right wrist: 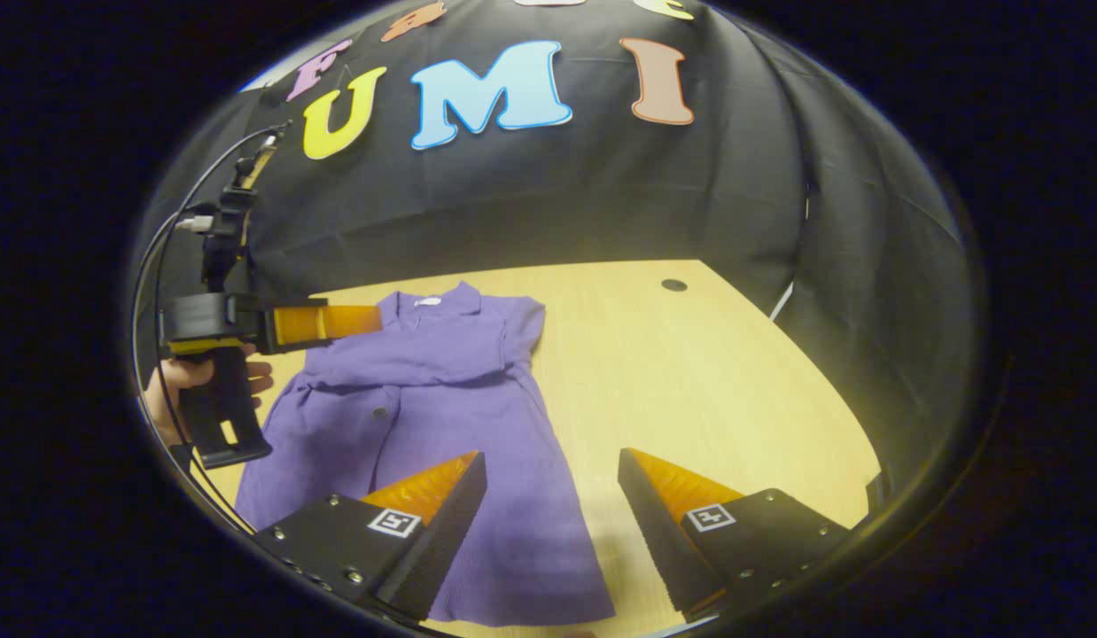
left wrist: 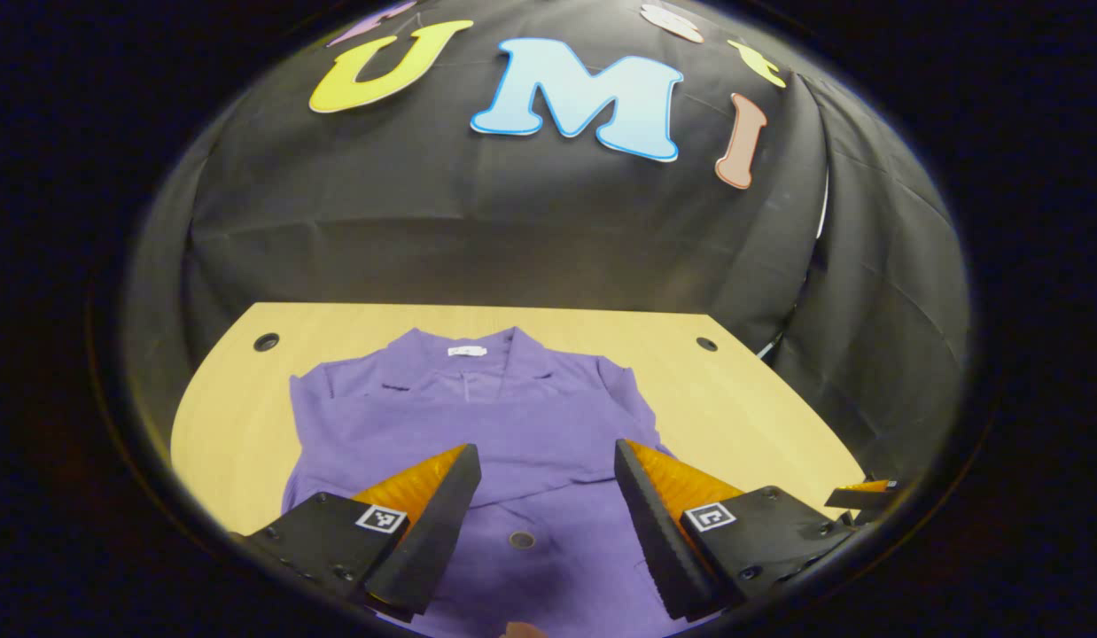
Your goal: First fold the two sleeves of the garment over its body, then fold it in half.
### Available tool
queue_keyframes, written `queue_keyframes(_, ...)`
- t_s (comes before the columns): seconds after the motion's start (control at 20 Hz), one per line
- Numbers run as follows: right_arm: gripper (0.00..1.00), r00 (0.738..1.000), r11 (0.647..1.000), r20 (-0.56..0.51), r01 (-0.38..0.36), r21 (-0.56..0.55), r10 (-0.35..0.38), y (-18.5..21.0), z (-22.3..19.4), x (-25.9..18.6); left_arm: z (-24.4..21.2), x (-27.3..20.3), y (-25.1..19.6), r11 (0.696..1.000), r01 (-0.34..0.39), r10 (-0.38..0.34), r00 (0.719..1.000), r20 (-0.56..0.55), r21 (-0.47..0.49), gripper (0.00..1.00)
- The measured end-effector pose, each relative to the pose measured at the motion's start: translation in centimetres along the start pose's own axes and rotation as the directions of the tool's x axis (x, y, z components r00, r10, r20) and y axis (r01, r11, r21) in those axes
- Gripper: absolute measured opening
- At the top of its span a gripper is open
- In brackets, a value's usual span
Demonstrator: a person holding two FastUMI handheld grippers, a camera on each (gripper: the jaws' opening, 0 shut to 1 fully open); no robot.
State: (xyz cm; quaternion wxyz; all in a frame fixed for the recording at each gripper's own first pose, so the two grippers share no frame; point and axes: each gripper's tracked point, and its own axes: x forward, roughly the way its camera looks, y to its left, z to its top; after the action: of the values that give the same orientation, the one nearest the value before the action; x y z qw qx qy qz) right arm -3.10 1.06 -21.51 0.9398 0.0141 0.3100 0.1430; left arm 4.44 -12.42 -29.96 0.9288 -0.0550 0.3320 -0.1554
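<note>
Purple short-sleeved button-front garment (left wrist: 478,416) lies flat on light wooden worktop (right wrist: 690,372), sleeves apparently folded in. Left gripper (left wrist: 545,505) and right gripper (right wrist: 550,514) hover wide apart, empty, likely for halving.

left gripper (left wrist: 544,461) and right gripper (right wrist: 548,470) both hover with fingers spread wide; a hand (right wrist: 190,377) grips the left one's handle.

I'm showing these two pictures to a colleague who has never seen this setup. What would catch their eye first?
Most likely the purple garment, lying flat on the pale wooden table with its sleeves already folded across its body. Next, the left gripper, open above the garment's lower part with orange-backed fingers. In the right gripper view, a hand holds that gripper at the garment's left edge, while the right gripper hangs open over its hem.
</note>
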Motion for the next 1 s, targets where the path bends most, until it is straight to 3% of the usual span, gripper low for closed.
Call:
queue_keyframes(0.3,0.93,0.995,0.999,-0.091,0.029,-0.03,-0.032,0.3,-3.8,-0.1,-5.1,-6.0,4.1,0.999,-0.039,0.038,0.998,-0.041,-0.008,0.98)
queue_keyframes(1.0,0.93,0.986,0.997,-0.148,0.079,-0.012,-0.08,0.9,-9.1,-2.8,-16.9,-20.4,12.4,0.991,-0.128,0.121,0.983,-0.137,-0.045,0.98)
